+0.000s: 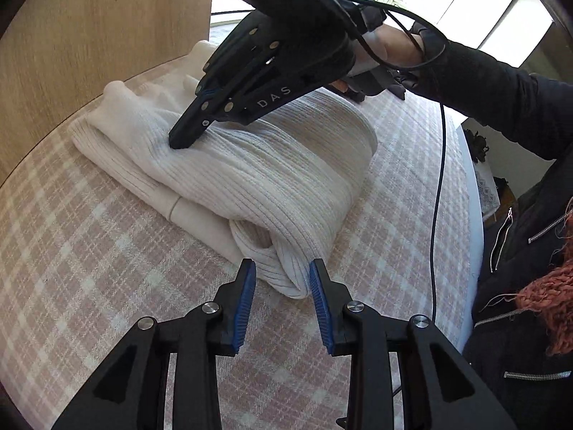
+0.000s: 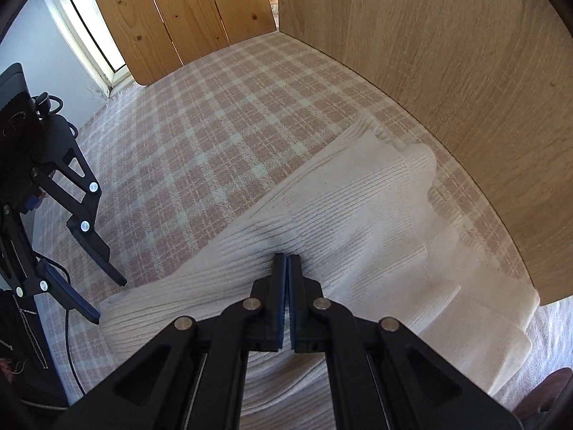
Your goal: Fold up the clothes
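A white ribbed knit sweater [image 1: 250, 175] lies folded on a pink plaid bedcover [image 1: 89, 268]. My left gripper [image 1: 283, 268] is open, its blue pads on either side of the sweater's near rolled corner, not closed on it. My right gripper [image 1: 181, 143] comes down from above, shut, its tip pressed onto the top of the sweater. In the right wrist view the right gripper [image 2: 286, 261] is shut with its tips on the sweater [image 2: 358, 222]; no cloth shows between the pads. The left gripper [image 2: 111, 297] stands open at the left.
A light wooden panel [image 1: 89, 36] stands close behind the sweater; it also shows in the right wrist view [image 2: 465, 71]. Wooden slats [image 2: 179, 10] stand at the far end of the bed. A black cable [image 1: 438, 197] hangs at the right. My dark-jacketed body [image 1: 530, 268] is at the bed's right edge.
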The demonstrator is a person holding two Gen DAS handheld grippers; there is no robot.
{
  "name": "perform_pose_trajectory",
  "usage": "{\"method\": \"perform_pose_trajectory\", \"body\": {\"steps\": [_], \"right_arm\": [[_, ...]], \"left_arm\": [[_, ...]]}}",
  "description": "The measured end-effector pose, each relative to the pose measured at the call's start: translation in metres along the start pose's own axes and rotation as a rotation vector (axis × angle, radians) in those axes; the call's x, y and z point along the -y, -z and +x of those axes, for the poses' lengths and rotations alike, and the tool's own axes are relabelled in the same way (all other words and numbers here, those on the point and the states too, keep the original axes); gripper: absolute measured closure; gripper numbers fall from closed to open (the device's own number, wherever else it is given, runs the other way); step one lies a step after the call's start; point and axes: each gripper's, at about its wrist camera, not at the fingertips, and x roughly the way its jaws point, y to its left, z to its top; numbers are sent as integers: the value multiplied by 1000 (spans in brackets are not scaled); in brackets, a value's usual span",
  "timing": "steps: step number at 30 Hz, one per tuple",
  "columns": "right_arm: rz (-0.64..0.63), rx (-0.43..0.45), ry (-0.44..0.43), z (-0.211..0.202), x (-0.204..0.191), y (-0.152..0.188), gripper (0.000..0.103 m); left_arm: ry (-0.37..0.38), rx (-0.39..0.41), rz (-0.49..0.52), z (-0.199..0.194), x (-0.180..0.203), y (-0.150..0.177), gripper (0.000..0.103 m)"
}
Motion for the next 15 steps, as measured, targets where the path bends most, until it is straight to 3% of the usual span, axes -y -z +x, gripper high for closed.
{"method": "perform_pose_trajectory", "body": {"steps": [3,5,7,9,10,11,15], "right_arm": [[27,4,-7,0,4,2,102],[25,5,-2,0,3,2,102],[24,8,10,0,2,1,102],[24,13,22,0,1,0,103],[28,18,24,0,1,-1,103],[35,25,20,0,1,-2,103],[46,48,21,-3,-2,-4,103]], "left_arm": [[31,-12,37,9,3,-11,73],[39,-65,36,25,2,-11,66],[64,-96,27,35,4,-8,66],[110,-80,29,36,13,0,56],[132,-62,43,35,21,5,43],[154,-45,56,34,28,11,39],[202,15,-20,31,20,17,38]]}}
